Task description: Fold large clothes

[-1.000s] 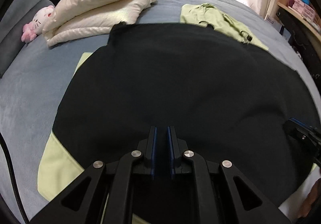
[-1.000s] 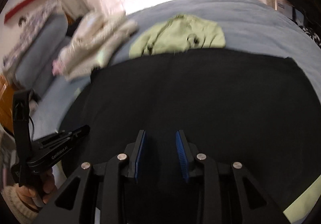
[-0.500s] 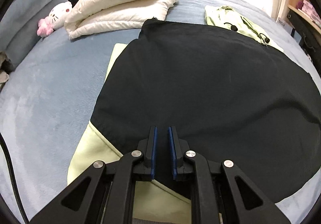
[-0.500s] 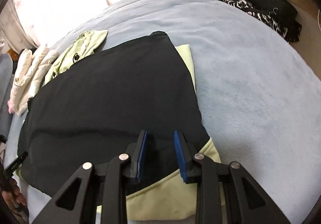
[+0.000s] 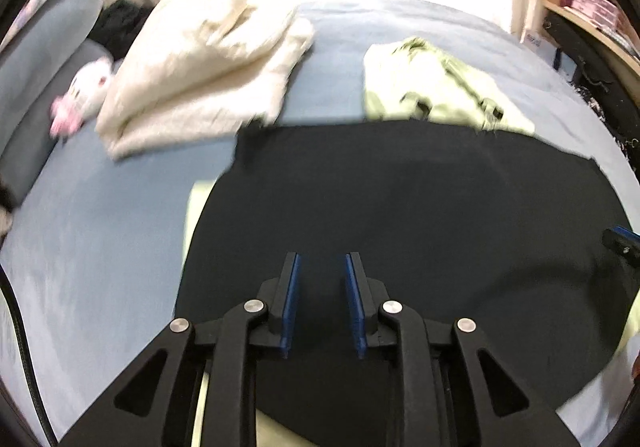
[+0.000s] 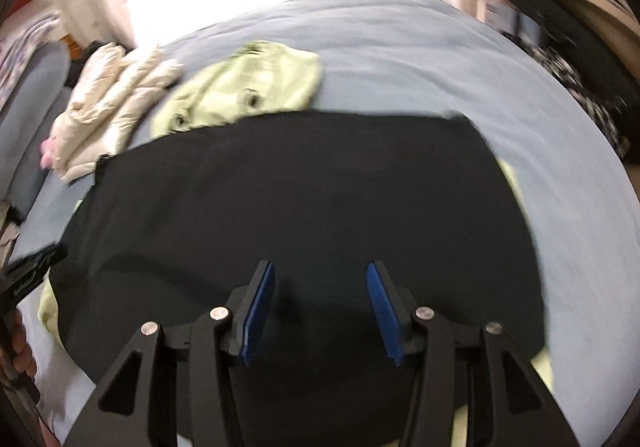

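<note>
Left wrist view looks down over a blue-grey bed (image 5: 120, 231) with a big black garment (image 5: 400, 207) spread flat across the near half of it, running right up to the near edge. Pale green fabric peeks out from under its left side and near corners, so it looks like one jacket with a green lining or a second layer, can't tell which. The left gripper (image 5: 322, 303) hangs over the near part of the black cloth, jaws opening, a clear gap between the blue pads and nothing pinched in there.

Right wrist view is pretty blurry, but the right gripper (image 6: 320, 311) sits over the same black garment (image 6: 320, 187) too, jaws opening and standing wider apart than the other one, nothing between them.

Toward the far edge of the bed there's a crumpled light green top (image 5: 436, 91) touching the black garment's far hem, and a folded cream blanket (image 5: 208, 63) at the far left corner with a pink and white plush toy (image 5: 84, 95) just beside it.
</note>
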`<state>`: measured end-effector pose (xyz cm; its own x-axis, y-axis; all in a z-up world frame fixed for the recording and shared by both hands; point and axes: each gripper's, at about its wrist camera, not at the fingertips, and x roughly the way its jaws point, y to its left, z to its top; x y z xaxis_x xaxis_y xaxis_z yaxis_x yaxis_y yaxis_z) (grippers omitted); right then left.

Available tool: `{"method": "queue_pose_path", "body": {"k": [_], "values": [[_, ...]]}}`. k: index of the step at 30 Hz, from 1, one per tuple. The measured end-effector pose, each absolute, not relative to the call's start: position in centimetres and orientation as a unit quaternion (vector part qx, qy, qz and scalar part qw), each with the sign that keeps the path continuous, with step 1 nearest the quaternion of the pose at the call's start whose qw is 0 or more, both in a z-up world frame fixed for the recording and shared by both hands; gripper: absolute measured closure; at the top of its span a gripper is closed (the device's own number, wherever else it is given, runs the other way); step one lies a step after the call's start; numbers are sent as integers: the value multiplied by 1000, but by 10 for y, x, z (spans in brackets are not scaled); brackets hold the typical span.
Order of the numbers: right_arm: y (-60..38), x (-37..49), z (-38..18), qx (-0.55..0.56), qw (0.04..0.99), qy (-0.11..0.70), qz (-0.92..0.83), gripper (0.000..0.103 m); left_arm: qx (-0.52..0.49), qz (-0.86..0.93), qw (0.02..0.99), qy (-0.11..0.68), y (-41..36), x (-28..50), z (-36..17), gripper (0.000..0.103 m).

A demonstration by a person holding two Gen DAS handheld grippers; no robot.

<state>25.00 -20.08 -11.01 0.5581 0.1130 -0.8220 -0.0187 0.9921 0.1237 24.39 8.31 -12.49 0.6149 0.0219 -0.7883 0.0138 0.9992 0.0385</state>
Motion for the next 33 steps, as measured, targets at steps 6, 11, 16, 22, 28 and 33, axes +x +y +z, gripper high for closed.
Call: {"method": "queue_pose_path", "body": {"k": [6,11,16,22,28,33], "values": [[-192,305,-115,49,892,447,53,54,45,23,904,424,72,318,-130,82],[-209,348,-138,43,884,463,39,54,40,22,882,468,85,376,-156,82],[-253,358,-156,16,887,459,-33,54,83,53,873,478,93,396,-180,77],[-328,344,-153,57,881,462,-80,54,90,29,873,479,103,392,-173,77],[-317,349,-135,78,889,447,-60,53,94,1,878,470,93,399,-157,76],[-273,384,-133,80,892,444,-24,54,115,14,878,465,76,424,-157,70]]}}
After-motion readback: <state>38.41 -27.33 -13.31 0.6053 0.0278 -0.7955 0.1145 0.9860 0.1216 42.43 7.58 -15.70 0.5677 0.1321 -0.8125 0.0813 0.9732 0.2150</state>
